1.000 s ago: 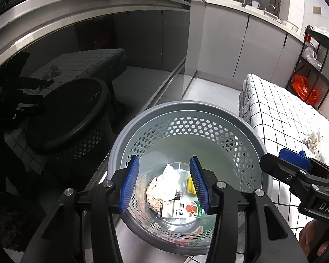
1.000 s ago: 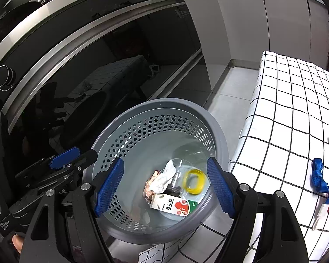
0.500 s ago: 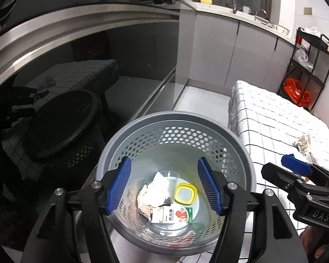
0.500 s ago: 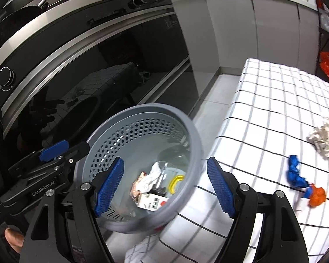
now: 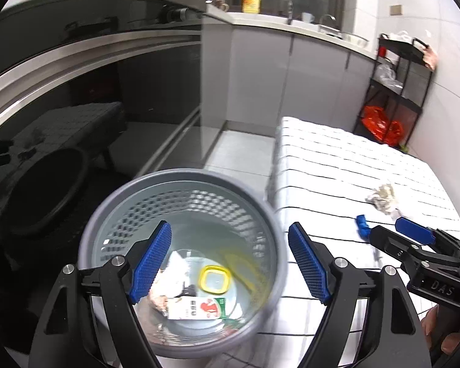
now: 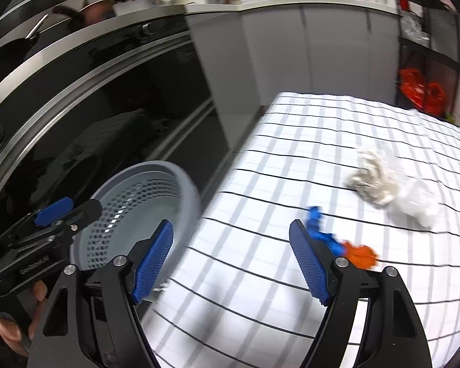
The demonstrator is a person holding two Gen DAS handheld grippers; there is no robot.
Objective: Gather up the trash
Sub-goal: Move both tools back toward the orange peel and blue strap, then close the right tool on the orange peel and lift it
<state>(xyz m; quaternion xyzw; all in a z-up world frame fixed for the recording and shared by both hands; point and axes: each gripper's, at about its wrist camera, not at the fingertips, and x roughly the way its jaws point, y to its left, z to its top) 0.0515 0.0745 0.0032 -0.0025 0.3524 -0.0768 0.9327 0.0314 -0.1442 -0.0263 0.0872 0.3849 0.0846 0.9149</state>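
Both hand-held grippers empty, between bin and leftover trash

We see the left hand-held gripper (image 5: 230,263) over the grey perforated bin (image 5: 107,214); its jaws have just been opening, gripping nothing. The bin holds a carton (image 5: 199,306), a yellow ring (image 5: 214,279) and crumpled paper. Our right hand-held gripper (image 6: 231,265) gapes empty above the checked counter (image 6: 291,141), where blue scrap (image 6: 317,224), orange scrap (image 6: 360,254) and a crumpled wad (image 6: 371,178) lie.
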